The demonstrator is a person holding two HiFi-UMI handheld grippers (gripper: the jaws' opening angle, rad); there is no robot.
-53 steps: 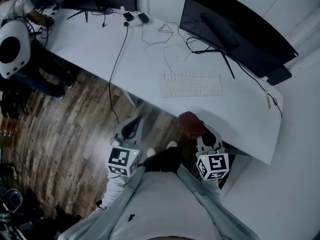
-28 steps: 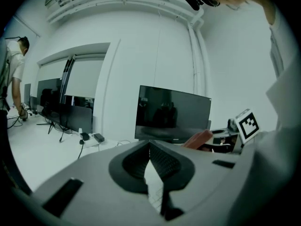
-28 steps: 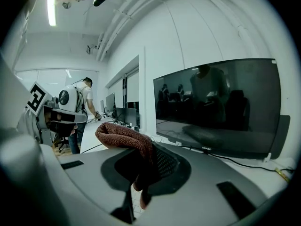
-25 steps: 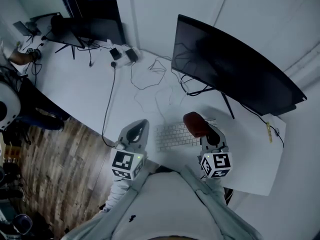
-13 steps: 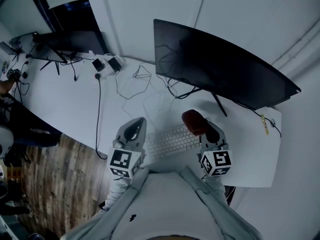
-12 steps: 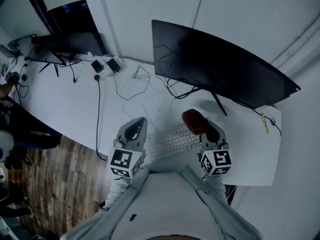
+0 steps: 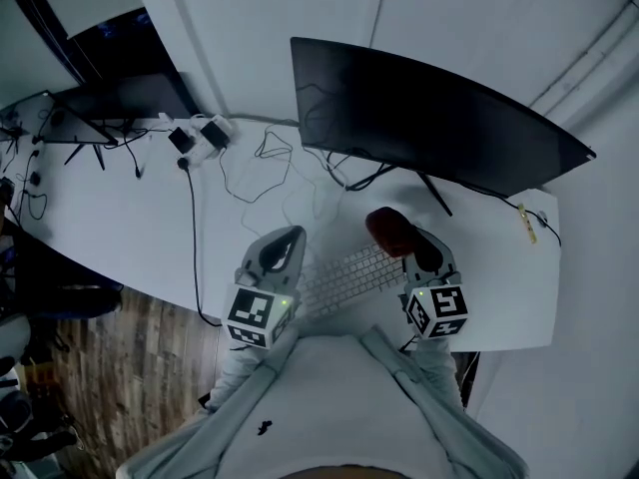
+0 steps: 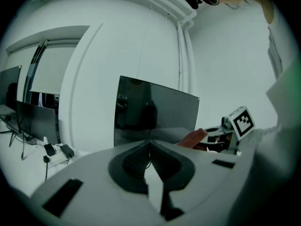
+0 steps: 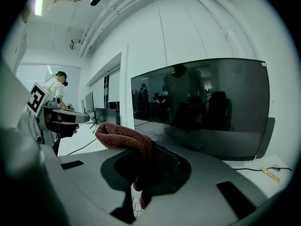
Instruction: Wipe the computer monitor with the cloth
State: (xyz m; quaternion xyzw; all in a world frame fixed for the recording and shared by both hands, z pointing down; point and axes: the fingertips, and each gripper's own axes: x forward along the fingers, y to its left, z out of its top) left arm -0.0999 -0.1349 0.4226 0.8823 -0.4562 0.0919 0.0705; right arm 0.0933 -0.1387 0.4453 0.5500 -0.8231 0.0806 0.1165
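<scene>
A wide curved black monitor [image 7: 429, 118] stands dark at the back of the white desk [image 7: 120, 218]; it also fills the right gripper view as the monitor [image 9: 207, 102] and shows ahead in the left gripper view as the monitor [image 8: 155, 112]. My right gripper [image 7: 399, 236] is shut on a reddish-brown cloth [image 7: 389, 230], bunched over its jaws; the cloth [image 9: 124, 140] hangs in front of the screen, a short way off it. My left gripper [image 7: 284, 247] is shut with nothing in it, held over the desk left of the keyboard [image 7: 349, 277].
Loose cables [image 7: 280, 168] and a power strip with plugs [image 7: 195, 138] lie on the desk left of the monitor stand [image 7: 434, 193]. A second dark monitor [image 7: 120, 98] stands at far left. A yellow pen-like item [image 7: 526, 222] lies near the right desk edge. Wooden floor [image 7: 110, 367] lies lower left.
The view has come forward over the desk: both grippers moved from above the floor to above the keyboard, nearer the monitor. The cloth stays in the right gripper.
</scene>
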